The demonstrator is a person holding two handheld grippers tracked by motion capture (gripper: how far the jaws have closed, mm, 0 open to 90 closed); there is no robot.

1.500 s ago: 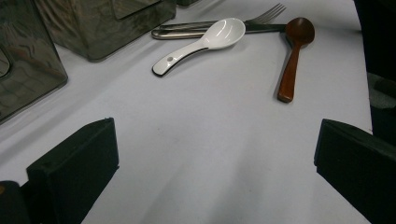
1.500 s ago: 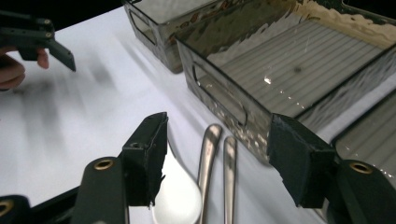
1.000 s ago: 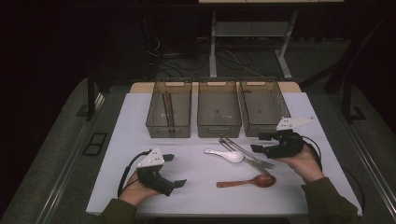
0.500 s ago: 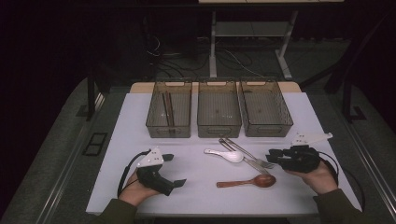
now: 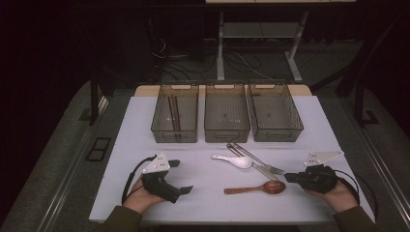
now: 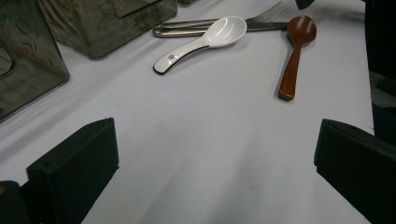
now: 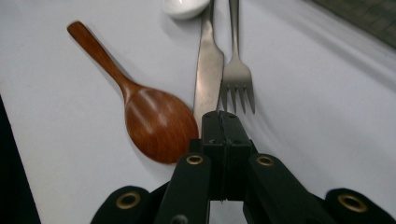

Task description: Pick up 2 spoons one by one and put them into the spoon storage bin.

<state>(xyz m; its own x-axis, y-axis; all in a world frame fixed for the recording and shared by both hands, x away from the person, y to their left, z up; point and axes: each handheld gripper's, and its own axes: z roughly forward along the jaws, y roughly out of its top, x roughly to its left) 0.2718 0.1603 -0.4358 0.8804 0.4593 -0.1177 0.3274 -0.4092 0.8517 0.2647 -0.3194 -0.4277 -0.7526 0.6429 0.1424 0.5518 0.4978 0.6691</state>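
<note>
Right gripper [image 7: 219, 122] fingers pressed together, nothing held, w/ tips just short of knife [image 7: 208, 65], wooden spoon [image 7: 161, 122] at centre-left. Left gripper [image 6: 210, 158] fingers wide, idle. Advise: spread the fingers first, then straddle one utensil — not two.

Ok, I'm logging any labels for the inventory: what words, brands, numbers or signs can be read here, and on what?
None: no readable text on the three bins, the wooden spoon, the white spoon, the fork, the knife or the table.
</note>
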